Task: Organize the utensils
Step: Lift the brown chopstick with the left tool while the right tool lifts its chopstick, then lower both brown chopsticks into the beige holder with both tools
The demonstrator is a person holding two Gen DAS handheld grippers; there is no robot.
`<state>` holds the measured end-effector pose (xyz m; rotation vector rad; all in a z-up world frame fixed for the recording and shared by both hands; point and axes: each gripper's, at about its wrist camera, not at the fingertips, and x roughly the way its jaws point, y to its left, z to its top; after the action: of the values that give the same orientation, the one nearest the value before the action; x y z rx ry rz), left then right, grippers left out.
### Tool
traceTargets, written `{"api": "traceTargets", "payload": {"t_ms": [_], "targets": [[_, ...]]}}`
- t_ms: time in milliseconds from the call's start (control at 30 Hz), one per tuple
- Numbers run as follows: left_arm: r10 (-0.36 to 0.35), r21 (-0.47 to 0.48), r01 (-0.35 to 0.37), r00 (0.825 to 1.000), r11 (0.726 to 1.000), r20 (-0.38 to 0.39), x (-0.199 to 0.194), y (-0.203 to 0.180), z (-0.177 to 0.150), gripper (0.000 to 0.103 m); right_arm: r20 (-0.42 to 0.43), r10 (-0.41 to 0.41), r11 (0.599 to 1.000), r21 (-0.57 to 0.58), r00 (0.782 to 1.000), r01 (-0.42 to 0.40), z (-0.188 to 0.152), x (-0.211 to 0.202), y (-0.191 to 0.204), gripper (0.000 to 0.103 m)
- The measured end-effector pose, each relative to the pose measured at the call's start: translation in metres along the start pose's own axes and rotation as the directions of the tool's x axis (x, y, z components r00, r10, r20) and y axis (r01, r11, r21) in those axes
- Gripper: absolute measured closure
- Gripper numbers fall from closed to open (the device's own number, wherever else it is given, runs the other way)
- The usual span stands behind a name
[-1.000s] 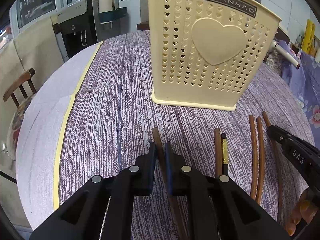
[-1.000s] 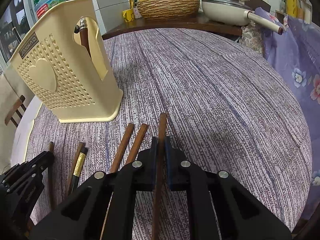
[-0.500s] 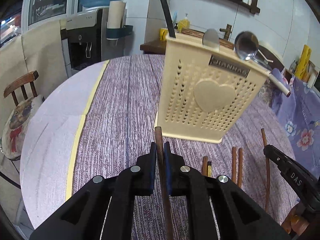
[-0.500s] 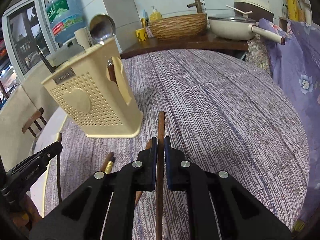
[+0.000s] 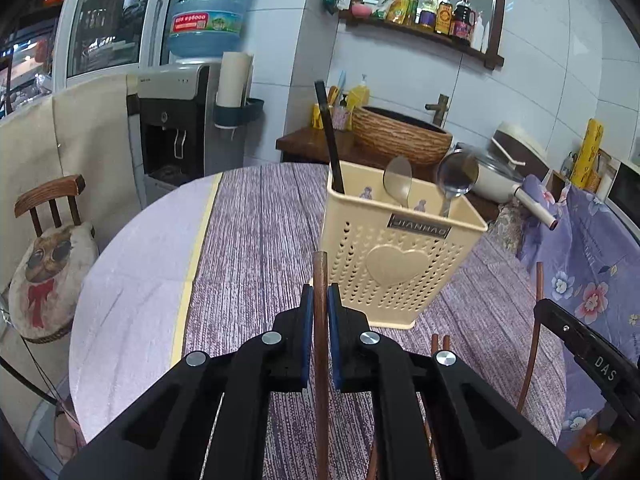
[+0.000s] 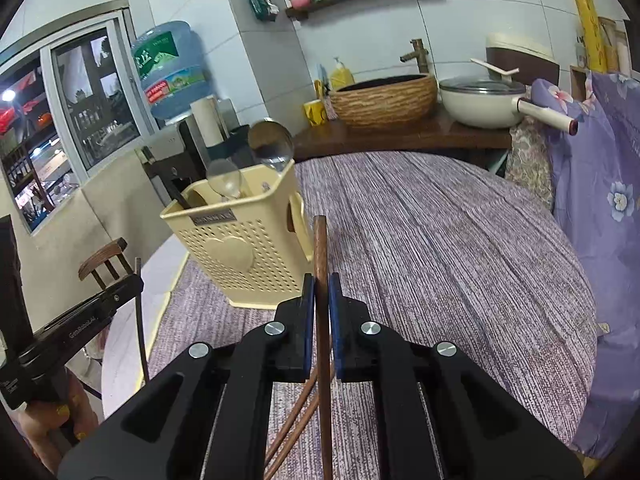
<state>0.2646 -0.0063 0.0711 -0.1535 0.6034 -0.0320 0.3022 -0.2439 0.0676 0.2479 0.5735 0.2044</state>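
Two chopsticks are in your grip at once: your left gripper (image 5: 319,312) is clamped narrow on a brown chopstick (image 5: 320,276), and your right gripper (image 6: 319,300) pinches another chopstick (image 6: 320,248) the same way. Each stick runs along its gripper's fingers, tip poking out ahead and tail trailing back under the body. The cream utensil holder (image 5: 394,256) stands upright near the middle of the table (image 5: 256,248), already holding a dark handle, a spoon and a ladle. It sits ahead of both grippers: slightly right of your left one, slightly left of your right one. Neither looks clearly nearer. Its open top faces up while your sticks point forward and only somewhat downward, so you will probably need to tip each stick steeper over the rim. More chopsticks (image 6: 296,412) lie on the table's near edge.
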Motion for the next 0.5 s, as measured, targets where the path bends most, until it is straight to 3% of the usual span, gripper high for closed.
{"api": "traceTargets", "payload": {"t_ms": [500], "targets": [[-0.028, 0.008, 0.028, 0.994, 1.0, 0.101, -0.043, 0.006, 0.015, 0.095, 0.045, 0.076, 0.995, -0.074, 0.996, -0.073, 0.016, -0.051, 0.017, 0.095]]}}
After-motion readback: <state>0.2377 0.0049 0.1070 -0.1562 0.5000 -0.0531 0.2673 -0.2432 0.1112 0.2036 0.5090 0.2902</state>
